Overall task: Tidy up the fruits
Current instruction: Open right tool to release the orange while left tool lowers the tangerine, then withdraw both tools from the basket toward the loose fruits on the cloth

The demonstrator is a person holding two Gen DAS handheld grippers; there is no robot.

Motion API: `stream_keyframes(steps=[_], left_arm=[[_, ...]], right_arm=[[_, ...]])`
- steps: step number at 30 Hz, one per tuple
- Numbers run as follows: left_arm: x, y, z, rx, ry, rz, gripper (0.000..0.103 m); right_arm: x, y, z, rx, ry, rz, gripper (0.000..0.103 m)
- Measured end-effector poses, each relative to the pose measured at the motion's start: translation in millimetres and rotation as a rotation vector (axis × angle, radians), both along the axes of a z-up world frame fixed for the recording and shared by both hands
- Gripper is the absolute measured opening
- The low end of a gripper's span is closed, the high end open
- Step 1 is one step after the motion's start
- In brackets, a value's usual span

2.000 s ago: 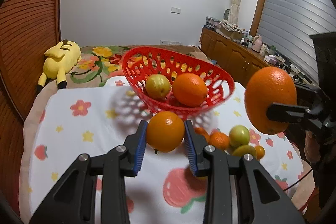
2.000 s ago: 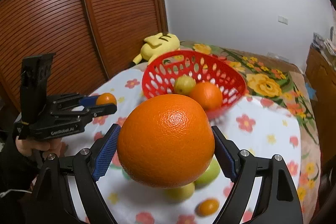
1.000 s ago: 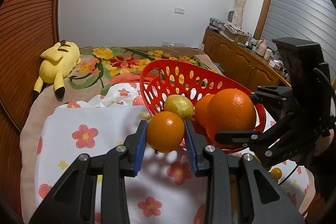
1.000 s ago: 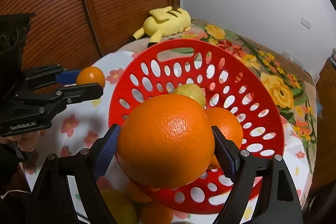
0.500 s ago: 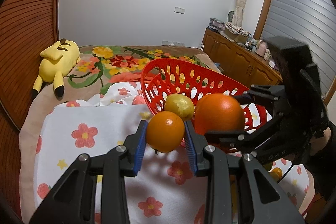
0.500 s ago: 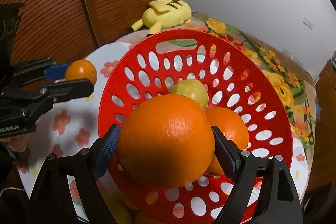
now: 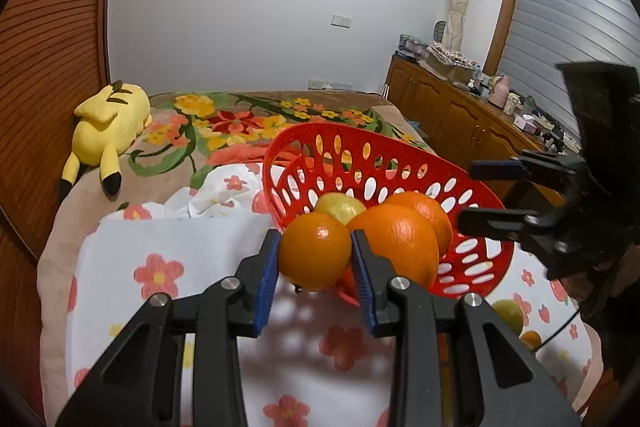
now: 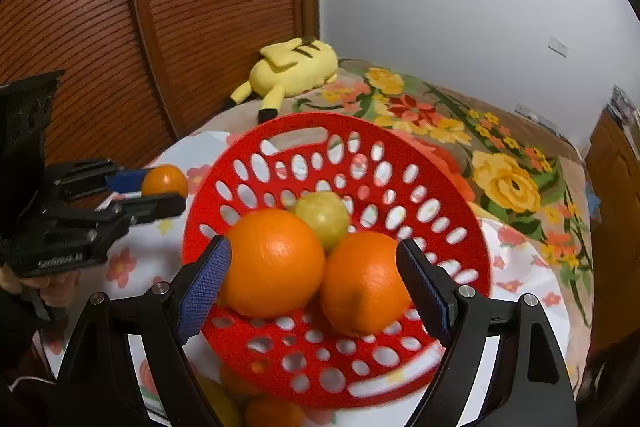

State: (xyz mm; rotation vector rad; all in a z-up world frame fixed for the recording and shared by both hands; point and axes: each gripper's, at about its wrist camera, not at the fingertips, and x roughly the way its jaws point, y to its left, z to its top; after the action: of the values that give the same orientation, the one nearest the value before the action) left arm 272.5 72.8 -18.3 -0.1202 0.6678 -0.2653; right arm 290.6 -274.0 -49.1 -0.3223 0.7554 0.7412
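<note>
Half a second ago the big orange [image 8: 276, 263] sat clamped in the right gripper [image 8: 314, 287]; now it lies in the red basket [image 8: 400, 143], low and left of centre in the right wrist view, against a second orange [image 8: 362, 283] and a yellow-green fruit [image 8: 322, 215]. That gripper's jaws stand wide and hold nothing, their blue pads flanking the two oranges from above. At the left edge of that view, the left gripper [image 7: 314, 259] is clamped tight on a small orange [image 7: 314, 255], just outside the basket's near-left rim. In the left wrist view the right gripper hangs over the basket's right rim, at mid right of the frame. Flowered cloth [image 7: 192, 247] lies open to the left of the basket. More loose fruit [image 7: 508, 311] sits at lower right.
</note>
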Motion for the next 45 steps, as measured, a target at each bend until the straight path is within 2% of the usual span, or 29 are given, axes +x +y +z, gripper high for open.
stream_keyframes(steps=[7,16,19,24,28,33,45], left_arm=[[21,-12,-4,0.023,0.026,-0.011,0.033],[28,-21,-7,0.044,0.043,-0.004,0.033],[26,-22,-5,0.048,0.037,-0.002,0.037],[14,-25,7,0.058,0.007,-0.001,0.04],[-4,-28,17,0.057,-0.015,-0.006,0.046],[-32,-35,25,0.057,-0.036,-0.013,0.047],[-89,-52,20,0.07,-0.039,-0.041,0.055]], right_arm=[[-11,-27,12,0.037,-0.015,-0.032,0.086],[-32,-46,25,0.087,-0.04,-0.058,0.086],[-39,-53,29,0.104,-0.047,-0.073,0.086],[-55,-64,31,0.119,-0.058,-0.096,0.086],[-68,-74,32,0.137,-0.061,-0.12,0.086],[-88,-88,34,0.152,-0.084,-0.153,0.086],[-125,-111,21,0.2,-0.091,-0.206,0.086]])
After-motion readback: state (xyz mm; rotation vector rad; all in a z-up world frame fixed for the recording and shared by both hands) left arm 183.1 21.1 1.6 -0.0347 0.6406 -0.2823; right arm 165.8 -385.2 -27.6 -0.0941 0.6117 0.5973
